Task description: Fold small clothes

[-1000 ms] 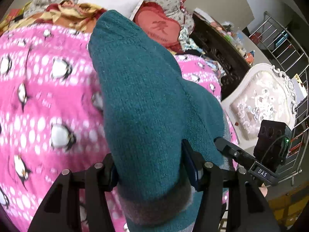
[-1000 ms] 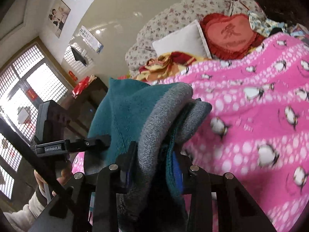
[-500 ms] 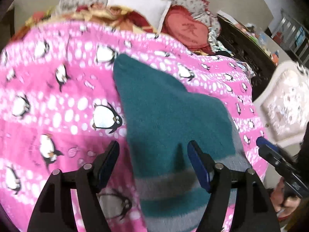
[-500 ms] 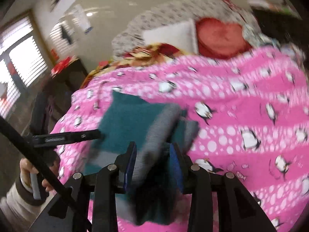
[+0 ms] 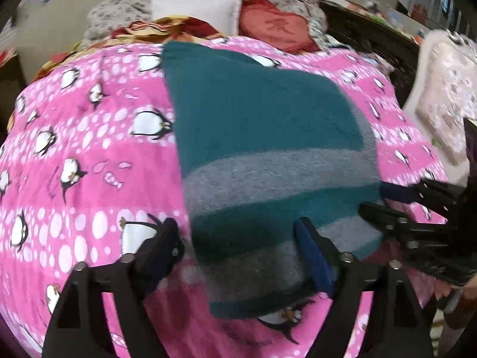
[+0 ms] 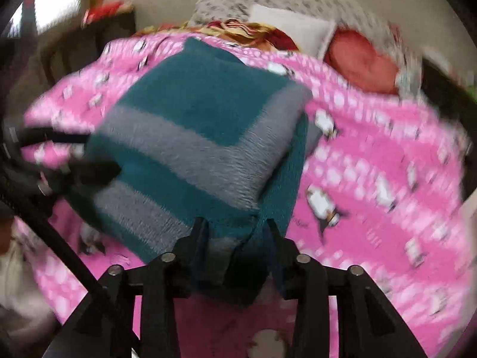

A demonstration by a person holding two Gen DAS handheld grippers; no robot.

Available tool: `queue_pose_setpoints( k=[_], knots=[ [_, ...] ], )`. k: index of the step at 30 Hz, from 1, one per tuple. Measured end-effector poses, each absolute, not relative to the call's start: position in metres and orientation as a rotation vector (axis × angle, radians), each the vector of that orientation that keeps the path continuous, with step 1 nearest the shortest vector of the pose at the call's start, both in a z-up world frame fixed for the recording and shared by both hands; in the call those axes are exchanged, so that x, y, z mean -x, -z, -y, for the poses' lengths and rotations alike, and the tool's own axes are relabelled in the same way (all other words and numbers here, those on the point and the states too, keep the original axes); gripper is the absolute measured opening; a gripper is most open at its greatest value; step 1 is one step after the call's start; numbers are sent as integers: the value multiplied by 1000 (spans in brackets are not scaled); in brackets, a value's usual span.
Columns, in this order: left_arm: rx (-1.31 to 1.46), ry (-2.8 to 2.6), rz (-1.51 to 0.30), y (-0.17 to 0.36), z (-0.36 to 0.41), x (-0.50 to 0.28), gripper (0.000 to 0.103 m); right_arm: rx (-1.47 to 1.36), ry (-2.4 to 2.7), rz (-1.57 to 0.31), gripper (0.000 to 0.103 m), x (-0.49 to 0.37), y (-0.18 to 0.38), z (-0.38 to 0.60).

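Note:
A teal knit garment with grey stripes (image 5: 262,137) lies folded flat on the pink penguin blanket (image 5: 74,155). My left gripper (image 5: 238,241) hovers over its near edge. Its jaws are opening, they stand wide apart, and the cloth between them is not pressed by either pad. In the right wrist view my right gripper (image 6: 237,229) is shut on the bunched near corner of the garment (image 6: 196,125). The right gripper (image 5: 375,201) also shows at the garment's right edge in the left wrist view. The left gripper (image 6: 86,158) is a blurred dark shape at the garment's left side.
At the head of the bed are a white pillow (image 5: 193,12), a red heart cushion (image 5: 277,29) and crumpled patterned cloth (image 5: 167,26). Dark wooden furniture (image 5: 372,38) and a pale ornate chair (image 5: 447,89) stand to the right. A person's hand (image 5: 468,292) shows at the lower right.
Both grippers have come down and laid the garment, earlier held up in the air, flat on the blanket. The left jaws have spread off the cloth. The right jaws still pinch it.

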State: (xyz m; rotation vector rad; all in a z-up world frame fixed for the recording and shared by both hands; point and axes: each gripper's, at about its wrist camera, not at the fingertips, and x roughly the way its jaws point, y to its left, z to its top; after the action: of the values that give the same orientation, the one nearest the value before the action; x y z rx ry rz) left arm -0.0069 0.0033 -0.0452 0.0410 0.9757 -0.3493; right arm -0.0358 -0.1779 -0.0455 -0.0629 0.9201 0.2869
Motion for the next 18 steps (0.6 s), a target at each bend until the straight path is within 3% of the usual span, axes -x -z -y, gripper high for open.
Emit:
queue_pose_setpoints(
  k=[6, 11, 18],
  knots=[
    [-58, 302, -928, 30, -3, 10, 84, 63, -264, -869, 43, 48, 22, 180],
    [-80, 241, -868, 13, -5, 11, 84, 57, -253, -769, 61, 51, -9, 167],
    [-69, 165, -833, 5, -13, 10, 84, 85, -215, -814, 60, 18, 12, 153]
  ],
)
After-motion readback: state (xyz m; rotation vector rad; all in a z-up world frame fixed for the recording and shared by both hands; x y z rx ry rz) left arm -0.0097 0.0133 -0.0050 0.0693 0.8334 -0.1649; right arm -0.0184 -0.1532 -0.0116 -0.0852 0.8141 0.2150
